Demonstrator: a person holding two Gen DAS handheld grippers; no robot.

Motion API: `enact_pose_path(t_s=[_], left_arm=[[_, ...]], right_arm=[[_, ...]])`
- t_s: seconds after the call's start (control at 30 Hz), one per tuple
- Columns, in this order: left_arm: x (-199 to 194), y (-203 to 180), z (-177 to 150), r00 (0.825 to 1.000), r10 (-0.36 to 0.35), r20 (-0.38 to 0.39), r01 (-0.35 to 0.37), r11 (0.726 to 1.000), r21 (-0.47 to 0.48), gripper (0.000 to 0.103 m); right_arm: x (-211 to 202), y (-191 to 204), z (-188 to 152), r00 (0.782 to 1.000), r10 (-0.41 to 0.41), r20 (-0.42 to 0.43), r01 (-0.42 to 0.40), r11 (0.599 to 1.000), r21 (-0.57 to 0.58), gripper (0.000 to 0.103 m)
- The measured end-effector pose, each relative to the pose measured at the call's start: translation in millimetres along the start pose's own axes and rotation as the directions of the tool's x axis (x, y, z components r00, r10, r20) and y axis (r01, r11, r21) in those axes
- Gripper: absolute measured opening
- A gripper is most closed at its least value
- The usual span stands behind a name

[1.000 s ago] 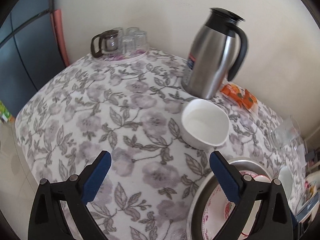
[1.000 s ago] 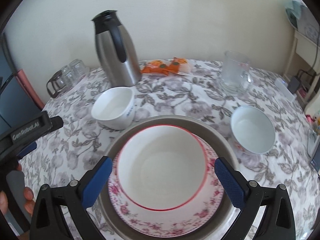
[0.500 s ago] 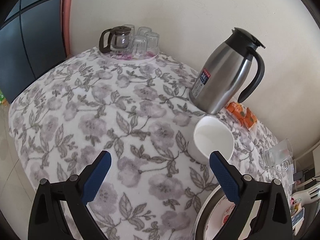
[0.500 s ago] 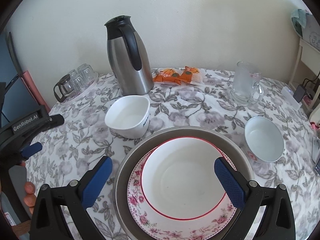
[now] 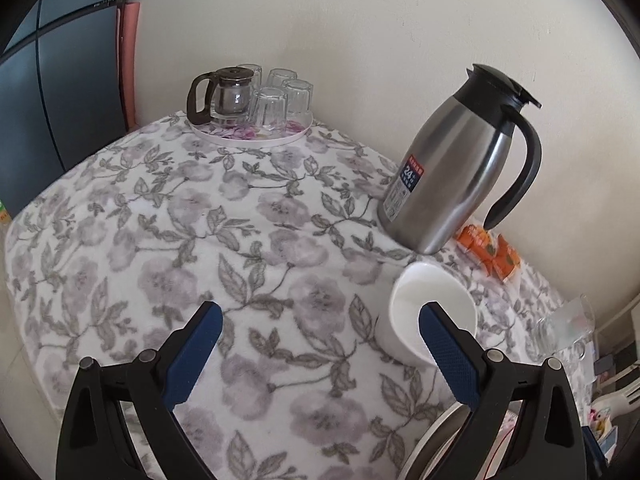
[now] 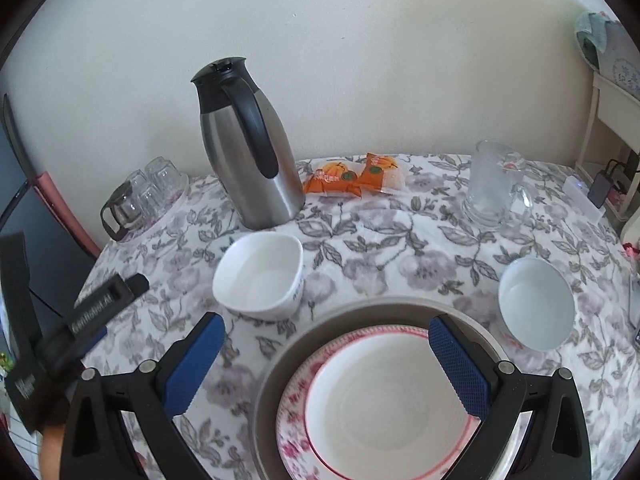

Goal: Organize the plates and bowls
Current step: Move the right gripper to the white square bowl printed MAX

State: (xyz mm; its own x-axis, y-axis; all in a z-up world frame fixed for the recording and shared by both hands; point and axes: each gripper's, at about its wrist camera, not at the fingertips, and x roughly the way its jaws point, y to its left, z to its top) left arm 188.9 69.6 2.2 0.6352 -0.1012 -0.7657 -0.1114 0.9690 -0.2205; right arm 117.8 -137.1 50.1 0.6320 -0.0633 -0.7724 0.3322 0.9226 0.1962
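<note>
While both views pull back versus a second ago, left gripper point(image 5: 318, 338) and right gripper point(image 6: 326, 350) stay spread and empty (nothing grasped), so square bowl point(image 6: 259, 276) left of centre and round bowl point(image 6: 536, 304) at right remain unstacked beside the plate stack point(image 6: 380, 400).

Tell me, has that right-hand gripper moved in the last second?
Yes. The right gripper has pulled back from the wall: the steel flask and square white bowl now sit farther off, and the stacked red-rimmed bowl has slid lower.
</note>
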Motion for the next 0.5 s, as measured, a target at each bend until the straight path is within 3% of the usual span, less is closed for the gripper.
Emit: enact_pose_path(t_s=[0.13, 0.27, 0.5], left_arm=[[6, 4, 2, 0.999, -0.028, 0.03, 0.029, 0.999, -0.029, 0.099], [11, 2, 3, 0.998, -0.048, 0.051, 0.049, 0.999, -0.02, 0.099], [38, 2, 0, 0.995, -0.079, -0.055, 0.078, 0.997, -0.027, 0.099]], right_arm=[[7, 9, 12, 1.0, -0.012, 0.001, 0.012, 1.0, -0.016, 0.103], [22, 14, 23, 0.999, 0.009, -0.049, -0.009, 1.0, -0.015, 0.103], [54, 15, 38, 0.991, 0.003, -0.137, -0.005, 1.0, -0.015, 0.103]])
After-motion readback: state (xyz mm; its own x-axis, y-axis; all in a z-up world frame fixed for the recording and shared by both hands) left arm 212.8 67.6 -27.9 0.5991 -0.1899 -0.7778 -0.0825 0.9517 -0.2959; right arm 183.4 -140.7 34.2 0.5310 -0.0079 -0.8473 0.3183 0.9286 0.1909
